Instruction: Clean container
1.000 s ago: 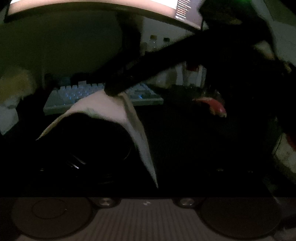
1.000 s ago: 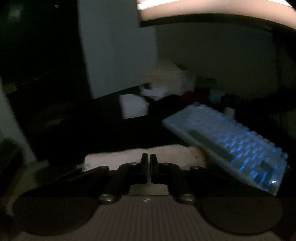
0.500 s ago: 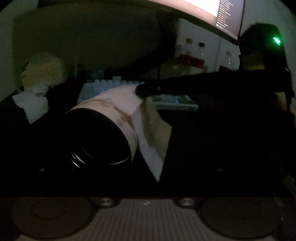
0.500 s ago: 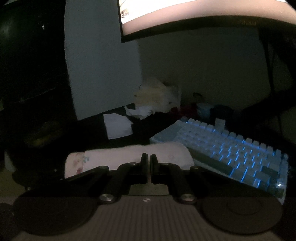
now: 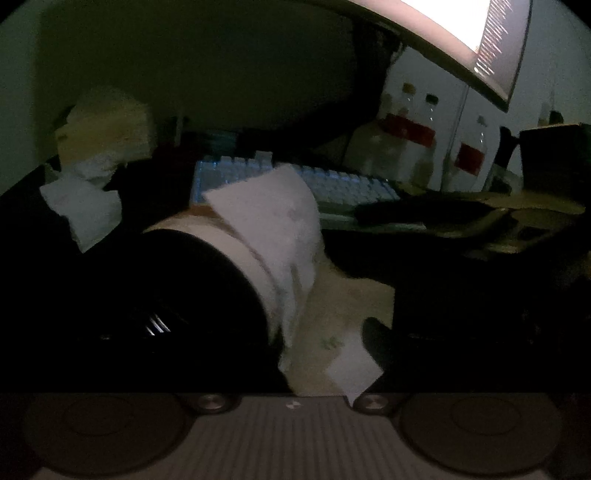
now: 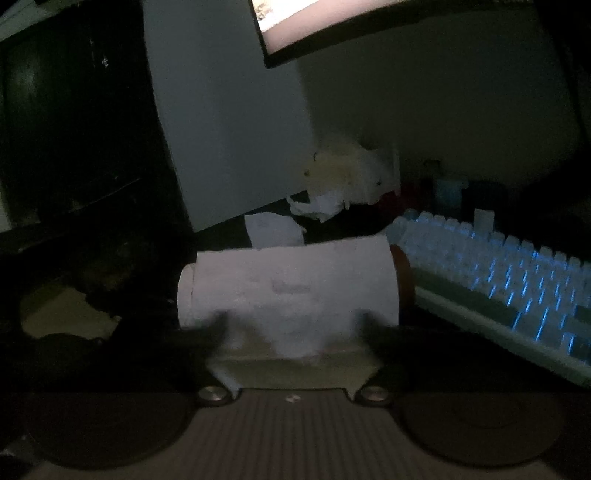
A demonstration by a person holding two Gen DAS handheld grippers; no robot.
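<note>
The container (image 5: 207, 280) is a pale cylinder with a dark open mouth, lying sideways in front of my left gripper (image 5: 291, 332); its fingers are lost in the dark, apparently around it. A white cloth (image 5: 280, 229) is draped over the container's side. In the right wrist view the cloth (image 6: 295, 288) covers the container (image 6: 402, 280), whose brown end shows at the right. My right gripper (image 6: 291, 332) is open, its blurred dark fingers (image 6: 218, 328) spread to either side of the cloth.
A backlit keyboard (image 6: 517, 280) lies right of the container, also in the left wrist view (image 5: 332, 184). Crumpled tissues (image 5: 88, 206) and a pale bag (image 6: 351, 177) lie behind. Bottles (image 5: 406, 147) stand at the back right. A monitor (image 5: 461, 33) hangs overhead.
My right gripper has opened and let go of the cloth, which now lies draped on the container. The right gripper's arm has left the left wrist view.
</note>
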